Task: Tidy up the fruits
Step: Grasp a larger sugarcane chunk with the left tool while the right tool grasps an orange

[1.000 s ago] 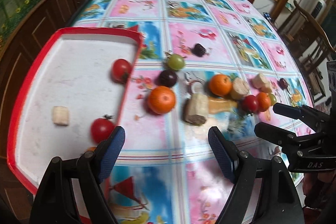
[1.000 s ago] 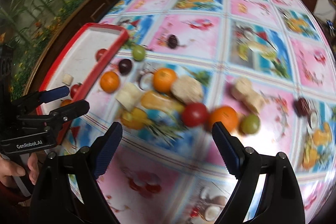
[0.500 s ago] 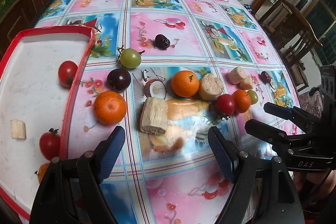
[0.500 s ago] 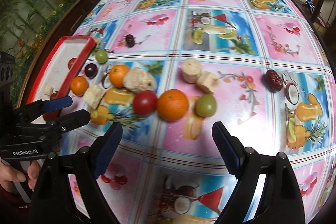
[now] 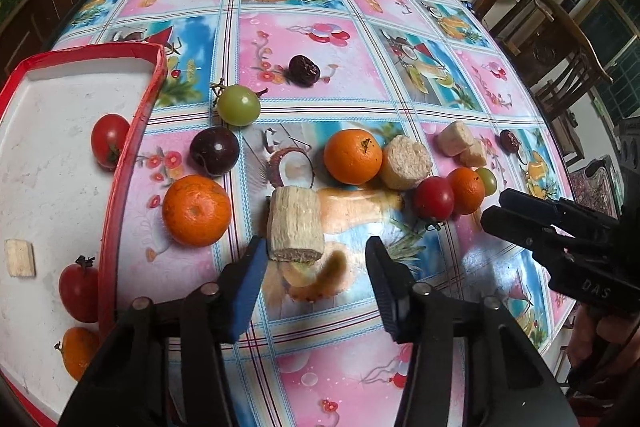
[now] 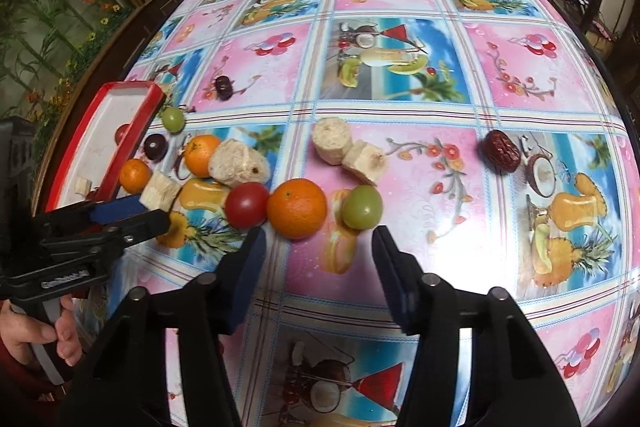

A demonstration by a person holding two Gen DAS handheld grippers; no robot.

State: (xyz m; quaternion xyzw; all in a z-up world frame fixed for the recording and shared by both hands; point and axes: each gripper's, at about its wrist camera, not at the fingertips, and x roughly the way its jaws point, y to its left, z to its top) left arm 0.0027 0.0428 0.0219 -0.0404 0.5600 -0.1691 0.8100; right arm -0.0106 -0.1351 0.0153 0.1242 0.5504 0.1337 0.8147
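Note:
Fruits lie scattered on a patterned tablecloth beside a red-rimmed white tray [image 5: 132, 143]. My left gripper [image 5: 316, 267] is open, its fingers either side of a pale sugarcane chunk [image 5: 295, 223]. An orange [image 5: 197, 210] and a dark plum [image 5: 214, 151] lie left of it. The tray holds tomatoes [image 5: 107, 141], a small pale piece [image 5: 19, 257] and an orange. My right gripper [image 6: 320, 255] is open just in front of an orange [image 6: 297, 207], between a red tomato [image 6: 246, 205] and a green fruit [image 6: 362, 207].
Further fruits on the cloth: a green fruit [image 5: 238, 105], a dark date [image 5: 304, 70], another orange [image 5: 353, 155], banana pieces [image 6: 346, 151] and a red date [image 6: 501, 151]. Wooden chairs [image 5: 560, 39] stand right of the table, cabinets behind it.
Both grippers moved forward and lower toward the fruit. The left swung right from the tray to the sugarcane chunk. The right closed in on the orange.

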